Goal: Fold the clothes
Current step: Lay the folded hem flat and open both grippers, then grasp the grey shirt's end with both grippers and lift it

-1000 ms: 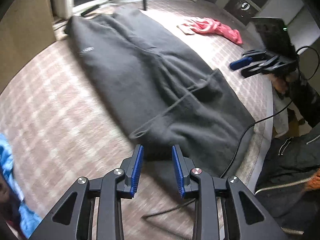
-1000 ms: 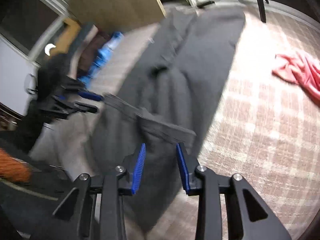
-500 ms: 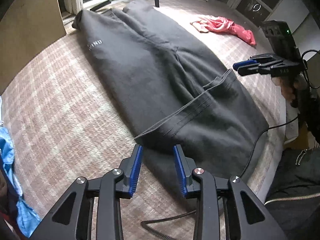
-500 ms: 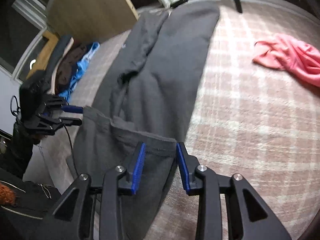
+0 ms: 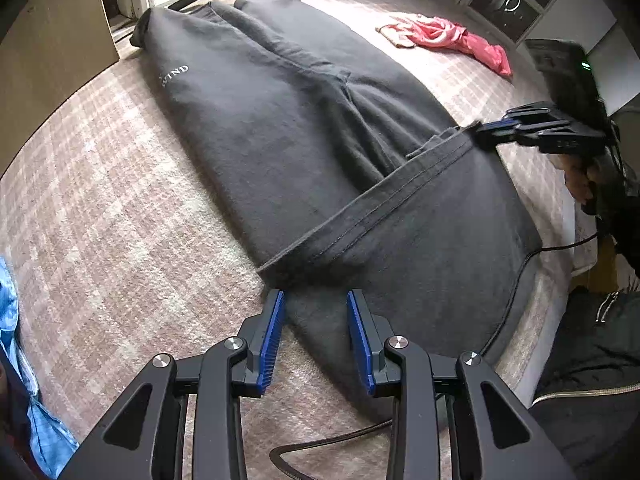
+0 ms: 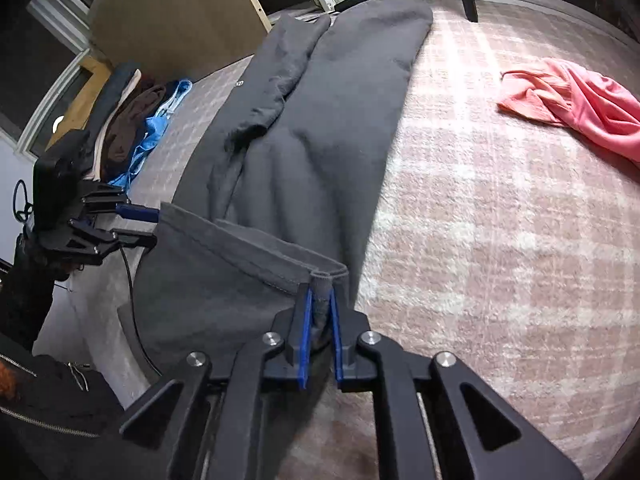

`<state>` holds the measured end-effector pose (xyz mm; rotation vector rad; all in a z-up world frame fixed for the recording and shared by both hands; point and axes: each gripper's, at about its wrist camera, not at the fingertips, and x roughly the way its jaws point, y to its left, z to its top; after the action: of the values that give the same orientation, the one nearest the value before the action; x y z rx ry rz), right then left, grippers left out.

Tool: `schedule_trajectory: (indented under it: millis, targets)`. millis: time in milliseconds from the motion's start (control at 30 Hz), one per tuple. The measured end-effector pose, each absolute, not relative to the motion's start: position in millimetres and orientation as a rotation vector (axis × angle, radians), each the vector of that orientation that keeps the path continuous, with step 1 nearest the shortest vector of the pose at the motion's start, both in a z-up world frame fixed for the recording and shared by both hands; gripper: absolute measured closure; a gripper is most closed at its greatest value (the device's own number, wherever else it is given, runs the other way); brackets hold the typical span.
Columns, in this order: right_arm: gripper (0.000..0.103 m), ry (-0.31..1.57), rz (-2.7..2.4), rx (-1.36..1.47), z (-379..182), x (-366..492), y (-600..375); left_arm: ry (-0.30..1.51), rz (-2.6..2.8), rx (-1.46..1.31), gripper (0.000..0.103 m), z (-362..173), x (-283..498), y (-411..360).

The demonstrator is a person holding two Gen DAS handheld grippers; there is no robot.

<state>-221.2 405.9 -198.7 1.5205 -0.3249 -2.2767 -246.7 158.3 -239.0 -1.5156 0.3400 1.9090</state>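
A dark grey garment is laid lengthwise on the checked bed cover, running from 11 o'clock down to 5 o'clock in the left wrist view, its hem band crossing the middle of that view. The right gripper is seen closing on the hem corner, a pinch of cloth standing between its blue pads and pressed by them. The left gripper is held part open at 6 o'clock over the opposite hem corner — cloth lies between the jaws but is not gripped. A pink garment is noted at 2 o'clock in the right wrist view, well apart, and a stack of clothes at 10 o'clock. Risks judged: only a thin fold is taken on the right, so slippage under a lift is possible; an uneven fold is likely if one corner alone is raised; the black cable lies on the cloth near 4 o'clock — snagging could result
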Motion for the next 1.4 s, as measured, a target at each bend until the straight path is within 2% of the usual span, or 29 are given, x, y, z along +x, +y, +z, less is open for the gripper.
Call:
schedule_trajectory:
  millis: [67,100,233,333,367,433,633,800,900,933,1133,1400]
  targets:
    - [0.061,-0.28,-2.368,1.495,-188,-221,406,0.343,1.918,-1.514,0.071,-236,-247,156]
    - [0.06,-0.254,-2.423,1.468,-181,-219,406,0.342,1.929,-1.509,0.071,-233,-246,154]
    - [0.06,-0.321,-2.301,1.357,-161,-211,394,0.311,1.96,-1.471,0.071,-216,-243,145]
    - [0.06,-0.202,-2.256,1.461,-180,-210,376,0.265,1.978,-1.448,0.071,-202,-239,135]
    - [0.063,-0.158,-2.255,1.517,-187,-209,374,0.255,1.986,-1.448,0.071,-199,-238,130]
    - [0.07,-0.24,-2.23,1.517,-183,-199,382,0.241,2.008,-1.451,0.071,-192,-233,121]
    - [0.086,-0.456,-2.292,1.338,-101,-145,427,0.233,2.088,-1.425,0.071,-158,-204,84]
    - [0.085,-0.378,-2.475,1.216,-35,-137,433,0.355,2.121,-1.405,0.071,-130,-200,77]
    - [0.079,-0.321,-2.569,1.164,-24,-163,428,0.327,2.148,-1.331,0.066,-119,-224,86]
    - [0.076,-0.309,-2.59,1.161,-24,-176,424,0.305,2.157,-1.312,0.065,-120,-237,91]
    - [0.076,-0.237,-2.682,1.254,-46,-275,413,0.285,2.202,-1.264,0.065,-131,-335,138]
    - [0.065,-0.39,-2.63,1.423,-114,-397,423,0.171,2.214,-1.39,0.06,-175,-463,177]
